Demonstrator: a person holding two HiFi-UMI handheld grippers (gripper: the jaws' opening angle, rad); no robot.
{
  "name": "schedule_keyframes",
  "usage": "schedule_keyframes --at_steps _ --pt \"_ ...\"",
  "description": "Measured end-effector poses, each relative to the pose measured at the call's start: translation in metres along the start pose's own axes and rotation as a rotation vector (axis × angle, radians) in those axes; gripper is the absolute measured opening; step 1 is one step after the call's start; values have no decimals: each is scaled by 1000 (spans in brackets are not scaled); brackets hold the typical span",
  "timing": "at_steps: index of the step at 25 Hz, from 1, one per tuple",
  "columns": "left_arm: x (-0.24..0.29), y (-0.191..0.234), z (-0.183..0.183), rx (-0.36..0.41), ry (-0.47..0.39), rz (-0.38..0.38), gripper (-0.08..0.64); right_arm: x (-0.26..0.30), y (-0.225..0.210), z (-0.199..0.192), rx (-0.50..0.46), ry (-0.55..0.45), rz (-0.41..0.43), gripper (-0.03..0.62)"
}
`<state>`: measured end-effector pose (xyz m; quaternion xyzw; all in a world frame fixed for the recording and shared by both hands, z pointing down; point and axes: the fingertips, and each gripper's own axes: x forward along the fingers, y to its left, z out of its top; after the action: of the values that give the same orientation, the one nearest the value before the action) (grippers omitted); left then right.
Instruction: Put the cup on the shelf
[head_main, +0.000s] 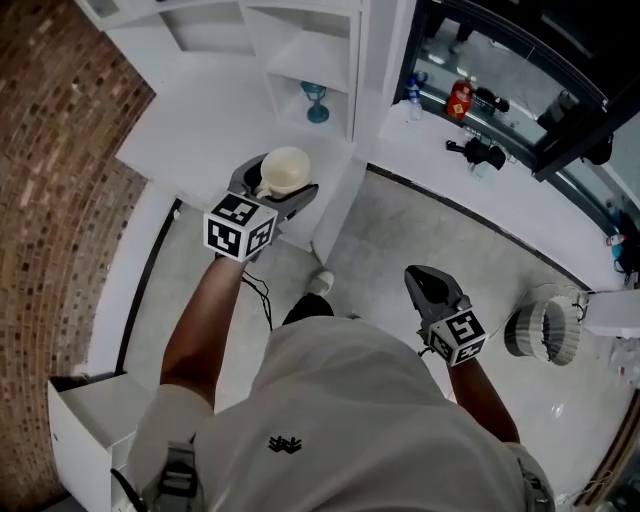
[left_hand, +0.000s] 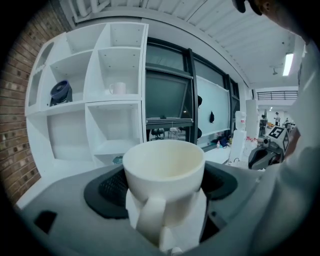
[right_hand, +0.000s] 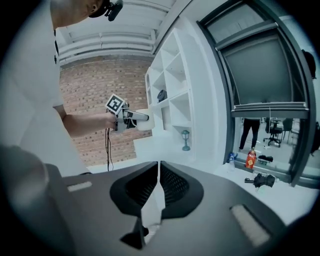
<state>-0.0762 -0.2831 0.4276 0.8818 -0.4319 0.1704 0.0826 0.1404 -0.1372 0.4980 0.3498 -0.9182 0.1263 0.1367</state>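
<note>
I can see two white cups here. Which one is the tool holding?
The near cup, gripped between the left gripper's jaws with its handle facing the camera. The other cup stands alone in an upper shelf compartment.

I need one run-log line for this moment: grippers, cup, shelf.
left gripper: jaws shut on cream ceramic cup, upright | right gripper: jaws shut, empty | white cubby shelf: ahead, cup not yet on it

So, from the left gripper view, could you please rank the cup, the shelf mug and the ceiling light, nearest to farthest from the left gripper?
1. cup: held in the left gripper.
2. shelf mug: ahead, up left.
3. ceiling light: far right, overhead.
</note>
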Motion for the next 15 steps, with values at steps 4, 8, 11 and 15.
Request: schedule_keyframes --at_steps 4,8,11,15 --pt "31 42 22 15 -14 -33 420 18 -18 12 25 -5 -71 26" --pt "61 82 42 42 -21 -57 420 39 -33 29 41 -17 -129 26" --pt "84 107 56 41 -35 -81 420 51 -42 36 54 -19 -172 26" --pt "114 133 68 55 -39 -110 420 65 -48 40 69 -15 -227 26"
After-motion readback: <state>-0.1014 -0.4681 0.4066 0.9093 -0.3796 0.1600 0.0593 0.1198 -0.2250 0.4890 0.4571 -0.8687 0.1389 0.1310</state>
